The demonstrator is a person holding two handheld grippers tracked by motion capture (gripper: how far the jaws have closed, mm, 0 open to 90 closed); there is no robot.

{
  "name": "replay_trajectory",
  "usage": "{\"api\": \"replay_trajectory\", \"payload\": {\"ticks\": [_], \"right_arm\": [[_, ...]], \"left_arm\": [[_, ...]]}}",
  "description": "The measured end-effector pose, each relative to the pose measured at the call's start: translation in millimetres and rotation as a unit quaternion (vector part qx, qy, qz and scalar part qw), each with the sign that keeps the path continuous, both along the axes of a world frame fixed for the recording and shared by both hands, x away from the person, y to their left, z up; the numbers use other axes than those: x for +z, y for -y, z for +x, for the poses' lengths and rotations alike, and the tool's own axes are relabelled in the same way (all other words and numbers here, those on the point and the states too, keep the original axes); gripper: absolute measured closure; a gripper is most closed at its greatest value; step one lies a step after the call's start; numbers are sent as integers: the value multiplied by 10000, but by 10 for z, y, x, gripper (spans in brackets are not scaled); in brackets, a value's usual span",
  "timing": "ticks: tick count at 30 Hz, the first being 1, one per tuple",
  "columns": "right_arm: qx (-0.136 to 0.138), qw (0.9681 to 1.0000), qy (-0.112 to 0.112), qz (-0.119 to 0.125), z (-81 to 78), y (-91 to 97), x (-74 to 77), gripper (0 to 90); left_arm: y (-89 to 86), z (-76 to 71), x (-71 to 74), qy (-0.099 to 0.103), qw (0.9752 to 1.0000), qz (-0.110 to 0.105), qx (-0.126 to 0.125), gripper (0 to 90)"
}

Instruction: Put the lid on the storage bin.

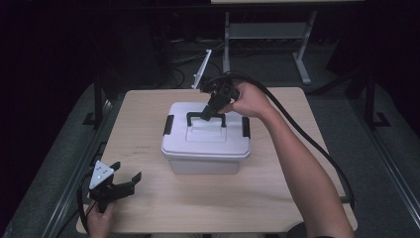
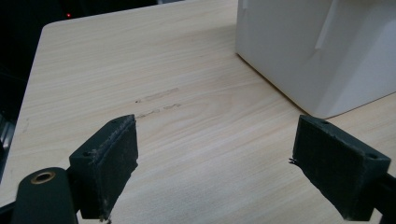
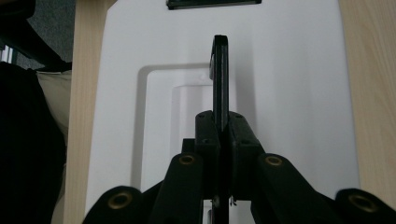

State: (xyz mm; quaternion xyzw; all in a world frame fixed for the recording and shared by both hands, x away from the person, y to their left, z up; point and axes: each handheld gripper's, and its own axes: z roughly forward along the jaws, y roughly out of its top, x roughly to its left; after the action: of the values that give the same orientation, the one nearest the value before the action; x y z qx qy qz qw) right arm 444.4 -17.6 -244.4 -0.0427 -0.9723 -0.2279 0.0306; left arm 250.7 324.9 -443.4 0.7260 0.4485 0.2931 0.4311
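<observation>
Right gripper [image 1: 207,113] clamped on the black carry handle [image 1: 206,119] of the white storage box [image 1: 205,148], mid-desk.

Right jaws pressed together on the handle bar, gripping it near its middle; in the right gripper view the handle [image 3: 220,79] runs straight away from the jaws, edge-on, so its long axis lies along the gripper's line, across the lid [image 3: 289,93] side latch to side latch [image 1: 169,125]. Likely next move is a straight lift, box hanging below the jaws. Left gripper [image 1: 116,186] rests at the desk's [image 1: 297,188] near-left corner, jaws wide apart and empty, box wall [image 2: 317,51] just ahead to its right. Right hand nearer, already holding.
</observation>
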Motion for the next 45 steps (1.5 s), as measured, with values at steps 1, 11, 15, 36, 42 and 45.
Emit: {"api": "replay_trajectory", "payload": {"ticks": [1,11,15,36,42,45], "right_arm": [[-6,10000,-9,5,13,-8,-6,845],[50,9999,-109,-9,152,-82,-142,845],[63,9998,-167,-4,182,-105,-182,845],[134,9995,-274,-21,226,-105,-281,844],[144,9994,-297,-67,251,-116,-324,843],[167,9994,-285,-64,261,-130,-352,843]], "left_arm": [[-4,1,0,-4,10000,-6,1,134],[-42,-6,4,14,10000,-14,51,134],[-48,0,6,11,10000,-38,63,134],[-68,-3,-3,9,10000,-47,81,134],[-79,-4,-6,6,9999,-44,98,134],[-85,-4,-4,11,9999,-60,115,134]]}}
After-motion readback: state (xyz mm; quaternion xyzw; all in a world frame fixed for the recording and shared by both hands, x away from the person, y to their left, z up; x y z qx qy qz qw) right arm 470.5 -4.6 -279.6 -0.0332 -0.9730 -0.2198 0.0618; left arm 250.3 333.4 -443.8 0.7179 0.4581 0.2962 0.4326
